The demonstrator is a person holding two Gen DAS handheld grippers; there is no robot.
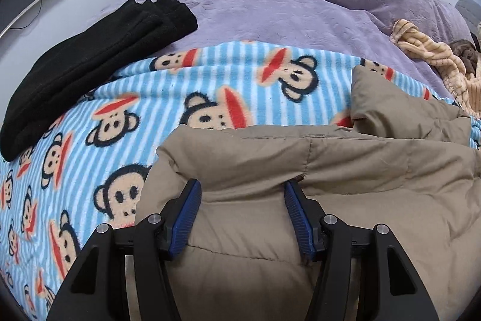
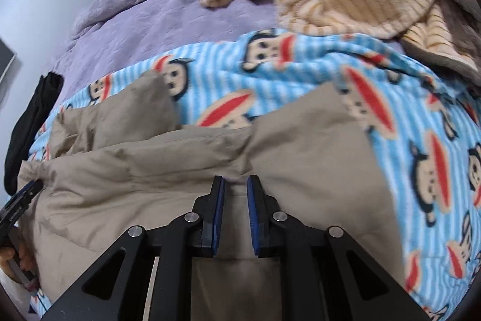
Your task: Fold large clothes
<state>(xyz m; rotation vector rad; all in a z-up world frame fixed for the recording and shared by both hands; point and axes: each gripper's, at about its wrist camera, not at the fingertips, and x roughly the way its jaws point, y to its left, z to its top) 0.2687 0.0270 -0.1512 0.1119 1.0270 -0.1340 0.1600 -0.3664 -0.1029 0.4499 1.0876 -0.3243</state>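
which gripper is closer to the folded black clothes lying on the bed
Left. The left gripper grips the tan jacket at the end beside the black clothes; the right gripper pinches the jacket's far end.

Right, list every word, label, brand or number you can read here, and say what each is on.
Nothing can be read.
Left tool: small white lettering on its side in the right wrist view, too small and blurred to read.
Monkey blanket: cartoon faces only, no words.
Tan jacket: no label showing.
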